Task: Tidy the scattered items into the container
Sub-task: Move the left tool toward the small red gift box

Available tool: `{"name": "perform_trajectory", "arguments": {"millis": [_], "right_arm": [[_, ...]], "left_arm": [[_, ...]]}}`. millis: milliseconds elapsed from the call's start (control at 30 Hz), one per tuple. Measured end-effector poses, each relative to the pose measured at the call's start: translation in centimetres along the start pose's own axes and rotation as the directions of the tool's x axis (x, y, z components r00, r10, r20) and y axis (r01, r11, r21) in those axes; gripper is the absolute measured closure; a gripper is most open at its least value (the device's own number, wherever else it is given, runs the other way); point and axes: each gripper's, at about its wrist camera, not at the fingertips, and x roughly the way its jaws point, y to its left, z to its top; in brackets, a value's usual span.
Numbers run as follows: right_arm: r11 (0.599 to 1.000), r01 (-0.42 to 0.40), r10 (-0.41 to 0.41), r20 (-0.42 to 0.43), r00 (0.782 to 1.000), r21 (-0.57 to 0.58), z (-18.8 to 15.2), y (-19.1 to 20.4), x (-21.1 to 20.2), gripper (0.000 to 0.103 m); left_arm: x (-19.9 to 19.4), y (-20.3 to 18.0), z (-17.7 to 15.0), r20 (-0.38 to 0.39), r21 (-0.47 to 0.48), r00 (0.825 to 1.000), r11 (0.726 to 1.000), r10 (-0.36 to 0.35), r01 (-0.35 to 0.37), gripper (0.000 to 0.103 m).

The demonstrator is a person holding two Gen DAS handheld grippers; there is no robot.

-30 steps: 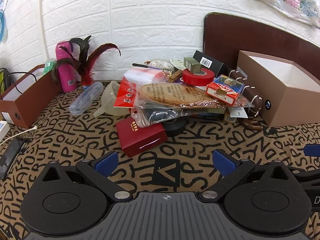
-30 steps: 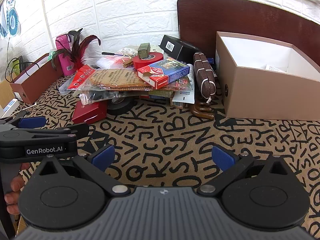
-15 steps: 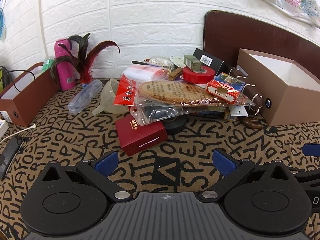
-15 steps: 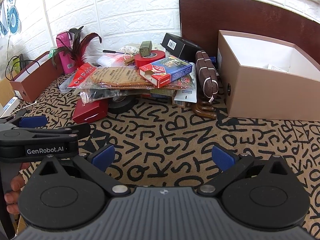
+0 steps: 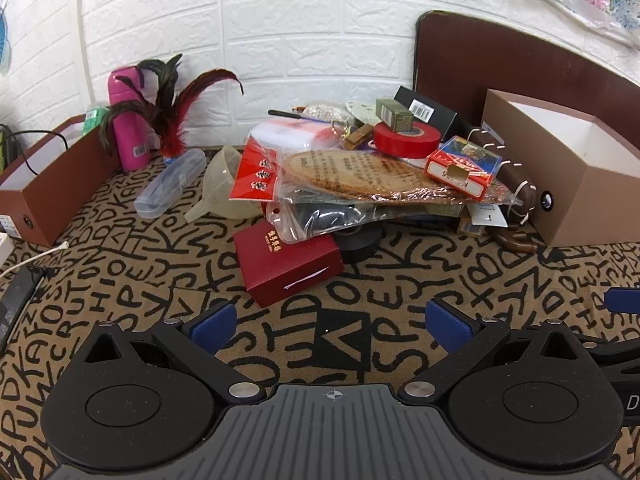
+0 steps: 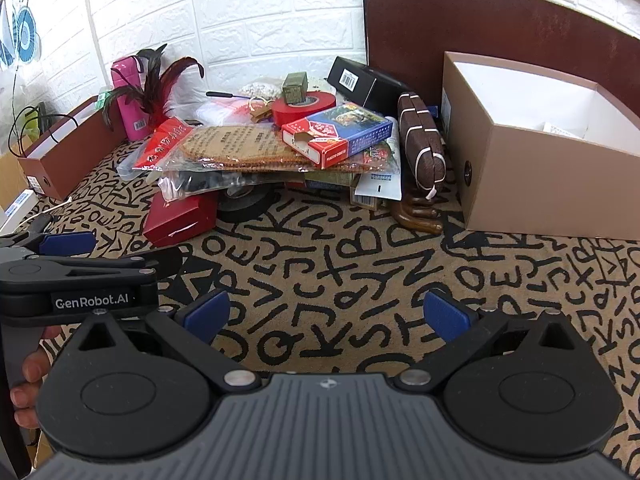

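Observation:
A heap of loose items lies on the patterned cloth: a dark red gift box [image 5: 290, 260] at the front, a bagged woven mat [image 5: 360, 174], a card box [image 5: 464, 162], a red tape roll [image 5: 406, 140] and a clear funnel [image 5: 224, 190]. To the right stands the open brown cardboard box [image 5: 560, 172], [image 6: 540, 152], white inside. My left gripper [image 5: 330, 326] is open, a short way in front of the red gift box. My right gripper [image 6: 326, 314] is open over bare cloth, with the card box [image 6: 336, 132] farther ahead. Neither holds anything.
A pink bottle [image 5: 126, 118] and red feathers [image 5: 176, 120] stand at the back left beside a low brown box [image 5: 52, 184]. A brown striped pouch [image 6: 420, 148] leans next to the cardboard box. The left gripper's side [image 6: 80, 276] and a hand [image 6: 30, 380] show at the right view's left edge.
Both grippers have pulled back and lifted slightly, so the heap looks a bit farther away. Nothing in the heap has moved, and both grippers stay open.

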Motion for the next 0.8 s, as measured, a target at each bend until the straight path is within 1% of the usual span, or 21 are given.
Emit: {"name": "perform_trajectory", "arguments": {"millis": [300,433,533,600,700,800], "right_arm": [[1.0,0.0,0.0,-0.041,0.999,-0.004,-0.1,0.5,1.8,0.0],[1.0,-0.009,0.007,-0.067,0.998,-0.022,-0.4,1.0,3.3,0.0],[0.998,-0.039,0.034,-0.085,0.996,-0.053,-0.5,1.8,4.7,0.0],[0.995,-0.062,0.054,-0.098,0.994,-0.08,-0.6,2.6,5.9,0.0],[0.989,-0.095,0.082,-0.108,0.991,-0.117,-0.4,3.9,7.5,0.001],[0.978,-0.128,0.112,-0.102,0.988,-0.163,0.0,5.1,9.1,0.001]], "left_arm": [[2.2,1.6,-0.4,-0.038,-0.012,0.999,1.0,-0.005,0.005,0.0],[3.6,3.2,-0.6,-0.058,-0.026,0.998,1.0,-0.007,0.005,0.0],[4.8,4.8,-0.4,-0.067,-0.041,0.998,0.999,-0.018,0.016,0.0],[5.5,5.7,-0.1,-0.071,-0.055,0.997,0.998,-0.038,0.034,0.002],[6.4,6.9,0.6,-0.07,-0.073,0.994,0.994,-0.09,0.085,0.006],[7.2,7.5,1.3,-0.059,-0.065,0.989,0.989,-0.135,0.131,0.009]]}}
